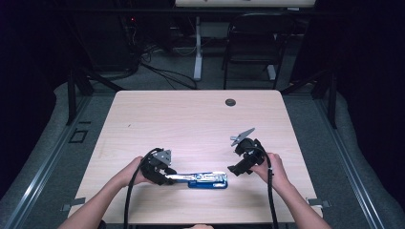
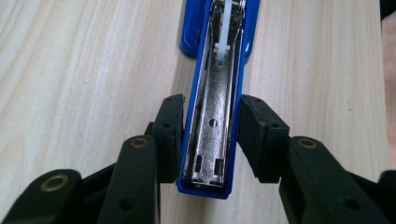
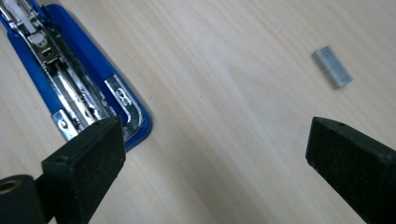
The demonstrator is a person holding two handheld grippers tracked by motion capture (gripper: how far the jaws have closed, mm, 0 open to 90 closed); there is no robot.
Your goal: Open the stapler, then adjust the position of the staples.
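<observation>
A blue stapler (image 1: 206, 180) lies opened flat near the table's front edge, its shiny metal channel (image 2: 212, 121) facing up. My left gripper (image 1: 174, 177) is shut on the stapler's left end, one pad pressed on each blue side (image 2: 212, 105). My right gripper (image 1: 235, 160) hovers just right of the stapler with its jaws spread wide and nothing between them (image 3: 215, 135). In the right gripper view the stapler's front end with the anvil plate (image 3: 123, 100) sits beside the left jaw. A small strip of staples (image 3: 332, 66) lies on the wood beyond the right jaw.
The pale wooden table (image 1: 191, 119) has a dark round grommet (image 1: 230, 102) near its far edge. A black chair (image 1: 253, 38) and a white desk leg (image 1: 197, 47) stand on the floor behind it. Cables trail from both grippers toward the front edge.
</observation>
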